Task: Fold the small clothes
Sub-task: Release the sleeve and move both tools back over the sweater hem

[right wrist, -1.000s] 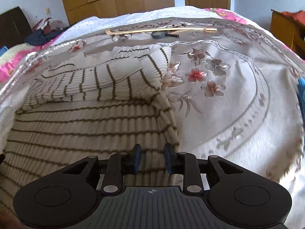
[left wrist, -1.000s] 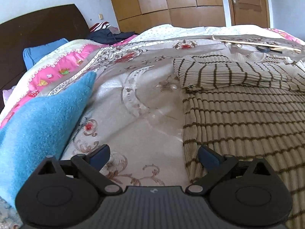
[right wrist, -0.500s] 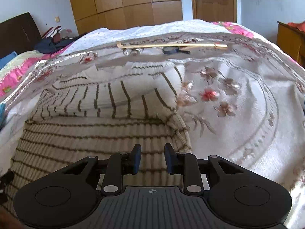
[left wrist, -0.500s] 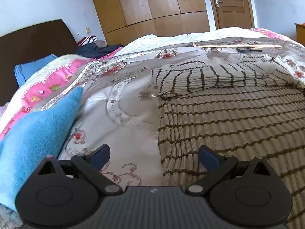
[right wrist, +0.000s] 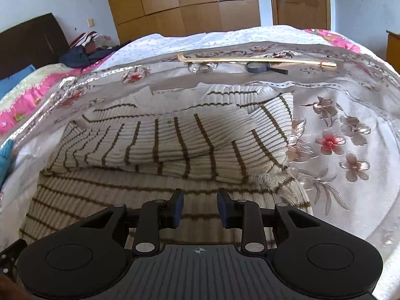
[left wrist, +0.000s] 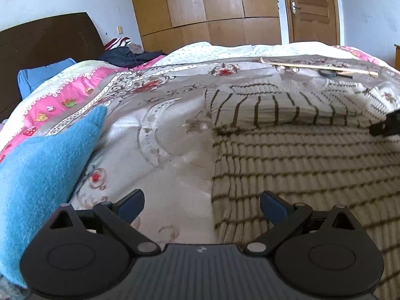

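While the left gripper (left wrist: pixel 201 203) stands wide open and empty over the left edge of the striped sweater (left wrist: pixel 300 165), this edge runs away from the fingers toward the folded sleeves (right wrist: pixel 175 140). To the right, the right gripper (right wrist: pixel 200 208) is opening over the sweater's right part with nothing between its jaws; both sides have free bedspread (left wrist: pixel 162 150), only a blue pillow (left wrist: pixel 42 170) lies far left
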The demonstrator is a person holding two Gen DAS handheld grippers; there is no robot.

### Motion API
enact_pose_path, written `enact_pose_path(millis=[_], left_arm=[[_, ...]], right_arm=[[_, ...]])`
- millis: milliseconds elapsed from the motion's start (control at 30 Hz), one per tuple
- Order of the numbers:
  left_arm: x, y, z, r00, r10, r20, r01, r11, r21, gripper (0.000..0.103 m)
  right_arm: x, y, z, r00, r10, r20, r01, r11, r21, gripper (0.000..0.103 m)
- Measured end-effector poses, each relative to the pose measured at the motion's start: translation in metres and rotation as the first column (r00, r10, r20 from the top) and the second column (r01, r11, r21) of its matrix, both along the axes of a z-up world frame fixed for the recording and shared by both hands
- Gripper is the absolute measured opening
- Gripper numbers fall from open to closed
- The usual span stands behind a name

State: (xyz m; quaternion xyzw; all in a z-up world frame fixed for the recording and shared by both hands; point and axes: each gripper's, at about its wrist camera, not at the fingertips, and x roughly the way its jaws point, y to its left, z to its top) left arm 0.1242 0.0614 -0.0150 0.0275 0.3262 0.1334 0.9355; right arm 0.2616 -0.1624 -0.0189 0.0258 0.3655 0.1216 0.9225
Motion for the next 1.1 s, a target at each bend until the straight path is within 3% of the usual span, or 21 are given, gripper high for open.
enact_pose_path(millis=[100, 267, 333, 467, 600, 700, 833, 967, 1100], left_arm=[[0.019, -0.003, 0.010, 1.000, -0.011, 0.026, 0.011, 1.000, -0.029, 0.103], [0.058, -0.027, 0.021, 0.995, -0.067, 0.077, 0.067, 0.998, 0.010, 0.103], [0.071, -0.038, 0.023, 0.993, -0.081, 0.088, 0.083, 0.996, -0.023, 0.103], [0.091, -0.055, 0.004, 0.993, -0.103, 0.061, 0.106, 0.993, -0.050, 0.103], [0.095, -0.046, -0.020, 0.996, -0.087, 0.014, 0.088, 0.994, -0.065, 0.103], [0.094, -0.039, -0.024, 0.995, -0.092, 0.024, 0.094, 0.988, -0.120, 0.103], [0.091, -0.040, -0.023, 0.992, -0.125, 0.011, 0.125, 0.986, -0.106, 0.103], [0.073, -0.026, -0.006, 0.987, -0.159, -0.012, 0.156, 0.977, -0.146, 0.103], [0.023, -0.009, 0.011, 0.985, -0.165, -0.046, 0.160, 0.982, -0.099, 0.103]], right_arm=[[0.003, -0.003, -0.002, 1.000, 0.000, 0.006, 0.000, 1.000, 0.014, 0.029], [0.004, -0.012, -0.009, 1.000, -0.027, 0.007, 0.026, 0.997, 0.071, 0.030], [0.005, -0.018, -0.013, 0.999, -0.048, 0.007, 0.047, 0.995, 0.090, 0.030], [0.005, -0.031, -0.016, 0.996, -0.084, 0.001, 0.083, 0.985, 0.152, 0.030], [0.004, -0.039, -0.009, 0.993, -0.111, 0.031, 0.104, 0.979, 0.177, 0.030], [0.014, -0.038, -0.013, 0.992, -0.126, 0.011, 0.123, 0.982, 0.141, 0.031], [0.014, -0.031, -0.009, 0.992, -0.121, -0.037, 0.124, 0.985, 0.119, 0.033], [-0.026, -0.025, 0.022, 0.999, -0.040, 0.031, 0.040, 0.999, 0.007, 0.032], [-0.085, -0.045, 0.038, 0.999, -0.036, 0.024, 0.037, 0.999, -0.037, 0.035]])
